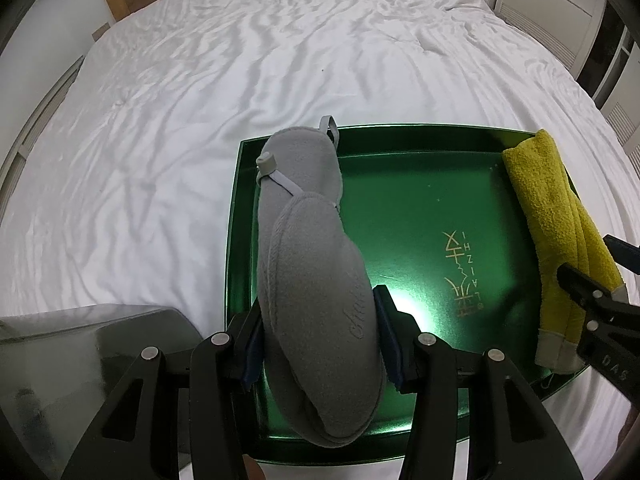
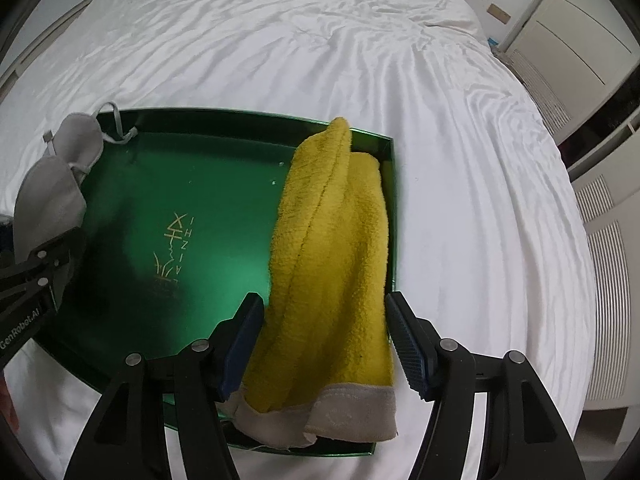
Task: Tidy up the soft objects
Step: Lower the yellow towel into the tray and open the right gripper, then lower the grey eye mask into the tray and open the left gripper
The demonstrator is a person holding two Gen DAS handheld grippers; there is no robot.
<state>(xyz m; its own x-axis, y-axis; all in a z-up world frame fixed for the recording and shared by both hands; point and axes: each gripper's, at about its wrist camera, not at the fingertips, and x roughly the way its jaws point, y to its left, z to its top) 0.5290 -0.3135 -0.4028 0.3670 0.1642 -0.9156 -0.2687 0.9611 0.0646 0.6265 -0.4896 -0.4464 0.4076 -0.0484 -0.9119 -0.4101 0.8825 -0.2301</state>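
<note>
Left claw (image 1: 320,336) clamps grey eye mask (image 1: 308,272) over green tray's (image 1: 400,184) left side, likely to seat it; right claw (image 2: 324,344) open, straddling yellow towel (image 2: 332,264) along tray's right edge

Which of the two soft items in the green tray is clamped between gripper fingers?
The grey eye mask, at the tray's left side, pinched by the left gripper. The yellow towel lies between the right gripper's fingers with a gap showing.

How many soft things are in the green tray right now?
2: the grey eye mask at the tray's left side, held by the left gripper, and the yellow towel along its right edge.
</note>
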